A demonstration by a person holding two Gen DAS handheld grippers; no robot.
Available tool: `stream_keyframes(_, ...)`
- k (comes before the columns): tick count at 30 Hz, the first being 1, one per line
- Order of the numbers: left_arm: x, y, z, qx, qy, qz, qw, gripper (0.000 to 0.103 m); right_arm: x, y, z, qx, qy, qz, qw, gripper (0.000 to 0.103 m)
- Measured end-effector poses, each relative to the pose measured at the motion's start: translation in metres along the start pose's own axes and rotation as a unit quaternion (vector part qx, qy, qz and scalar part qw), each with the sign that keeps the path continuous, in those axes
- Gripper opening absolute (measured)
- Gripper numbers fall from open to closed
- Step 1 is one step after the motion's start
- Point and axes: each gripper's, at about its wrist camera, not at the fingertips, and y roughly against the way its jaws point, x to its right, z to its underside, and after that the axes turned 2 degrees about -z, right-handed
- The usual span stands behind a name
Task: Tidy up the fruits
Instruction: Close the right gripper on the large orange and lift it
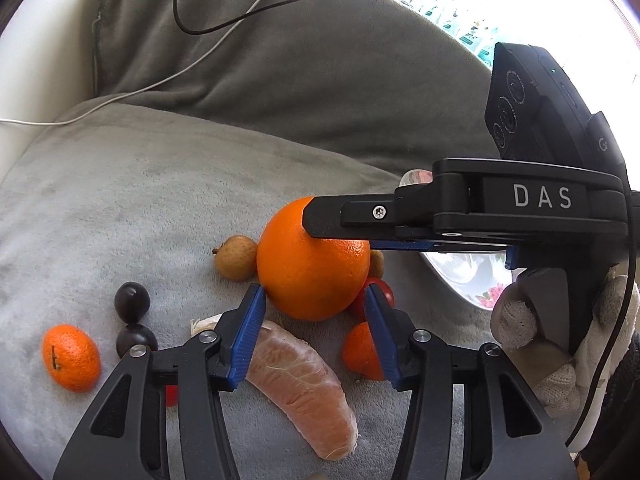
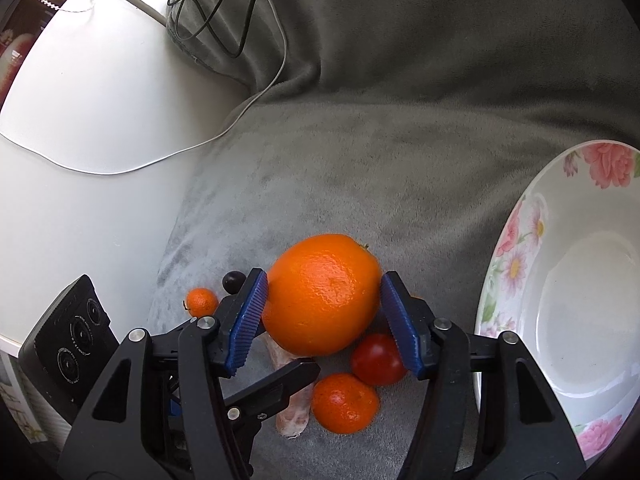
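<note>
Since the big round orange [image 2: 322, 294], firm, weighty and slick-skinned, sits between the right tool [image 2: 323, 322]'s blue pads, seemingly clamped at its widest middle, the left tool [image 1: 316, 334] stands apart, holding nothing.

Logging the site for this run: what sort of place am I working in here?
Most likely a living room or bedroom at home: fruit lies on a grey plush sofa cushion, charging cables trail over it, and a floral china plate sits alongside.

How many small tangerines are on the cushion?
2. One tangerine lies at the far left beside the dark fruits; the other tangerine sits next to the red tomato. More could hide behind the big orange.
</note>
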Motion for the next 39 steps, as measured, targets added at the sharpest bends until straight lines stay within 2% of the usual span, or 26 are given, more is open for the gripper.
stream_keyframes(20, -0.001, -0.016, -0.015, 0.015, -0.019, -0.007, 0.9997, 0.048, -0.007, 0.002, 0.004, 0.011, 0.016, 0.009, 1.000, 0.065)
stream_keyframes(24, 0.012, -0.007, -0.012, 0.024, -0.026, -0.011, 0.9993, 0.048, -0.010, 0.007, 0.005, 0.018, 0.020, 0.007, 1.000, 0.065)
stream_keyframes(26, 0.015, -0.003, 0.002, 0.028, -0.028, -0.010, 0.9991, 0.048, -0.011, 0.012, 0.005, 0.021, 0.022, 0.008, 0.999, 0.065)
stream_keyframes(39, 0.035, 0.007, 0.008, 0.044, -0.046, 0.003, 0.9980, 0.048, -0.012, 0.046, 0.012, 0.049, 0.027, 0.019, 0.998, 0.065)
